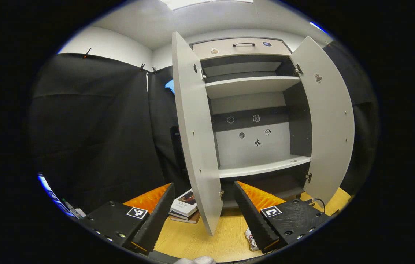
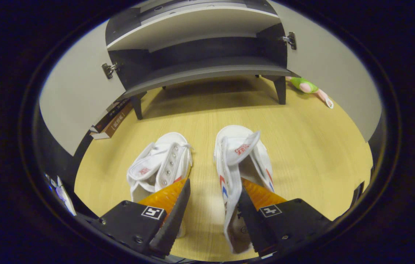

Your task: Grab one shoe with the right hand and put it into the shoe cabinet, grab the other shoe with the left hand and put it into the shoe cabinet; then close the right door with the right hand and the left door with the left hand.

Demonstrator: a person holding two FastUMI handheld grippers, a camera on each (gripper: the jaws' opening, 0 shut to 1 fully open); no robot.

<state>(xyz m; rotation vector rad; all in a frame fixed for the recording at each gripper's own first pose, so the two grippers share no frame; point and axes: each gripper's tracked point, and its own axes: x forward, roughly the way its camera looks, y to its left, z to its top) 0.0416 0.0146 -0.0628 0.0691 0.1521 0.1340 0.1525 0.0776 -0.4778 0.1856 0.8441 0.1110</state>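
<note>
Two white shoes lie side by side on the wooden floor in the right gripper view, the left shoe (image 2: 161,165) and the right shoe (image 2: 242,154), toes toward the shoe cabinet (image 2: 207,69). My right gripper (image 2: 214,187) is open low over them. One finger sits between the shoes and the other at the right shoe's opening, with that shoe's side wall between them. In the left gripper view the shoe cabinet (image 1: 258,165) stands with its left door (image 1: 196,146) and right door (image 1: 324,121) swung open. My left gripper (image 1: 207,212) is open and holds nothing. A bit of a shoe (image 1: 251,240) shows by its finger.
Books (image 1: 185,209) are stacked on the floor behind the left door, and books (image 2: 114,121) also show under that door. A green plush toy (image 2: 306,86) lies by the cabinet's right leg. Black cloth walls the booth on the left. A gloved hand (image 1: 196,260) shows at the bottom edge.
</note>
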